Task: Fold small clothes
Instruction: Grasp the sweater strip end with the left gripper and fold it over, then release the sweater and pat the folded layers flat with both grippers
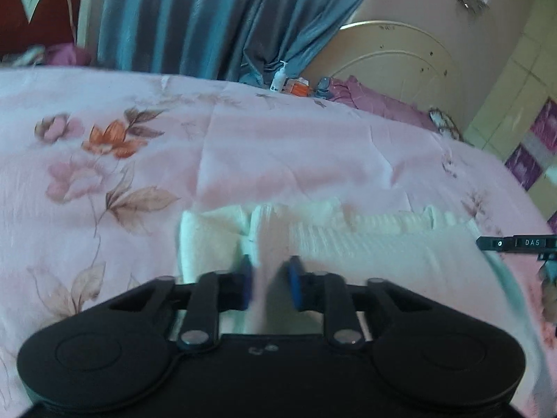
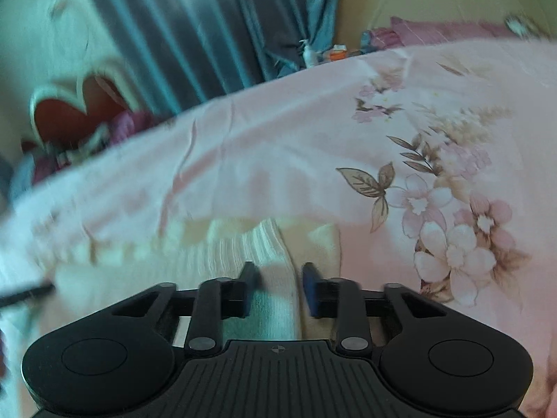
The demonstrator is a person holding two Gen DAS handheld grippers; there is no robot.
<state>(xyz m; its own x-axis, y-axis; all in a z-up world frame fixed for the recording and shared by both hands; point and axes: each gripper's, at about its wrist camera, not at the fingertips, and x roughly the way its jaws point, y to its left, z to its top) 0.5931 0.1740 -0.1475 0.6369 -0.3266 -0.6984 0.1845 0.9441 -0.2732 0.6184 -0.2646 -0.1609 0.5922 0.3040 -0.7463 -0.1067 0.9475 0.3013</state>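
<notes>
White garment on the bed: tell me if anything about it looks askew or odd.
The white garment lies bunched on the pink floral bedspread, its far ribbed edge wavy and uneven rather than flat. A fold of it sits between the fingers of the left gripper and the right gripper. Blur hides finer detail; no damage shows.
</notes>
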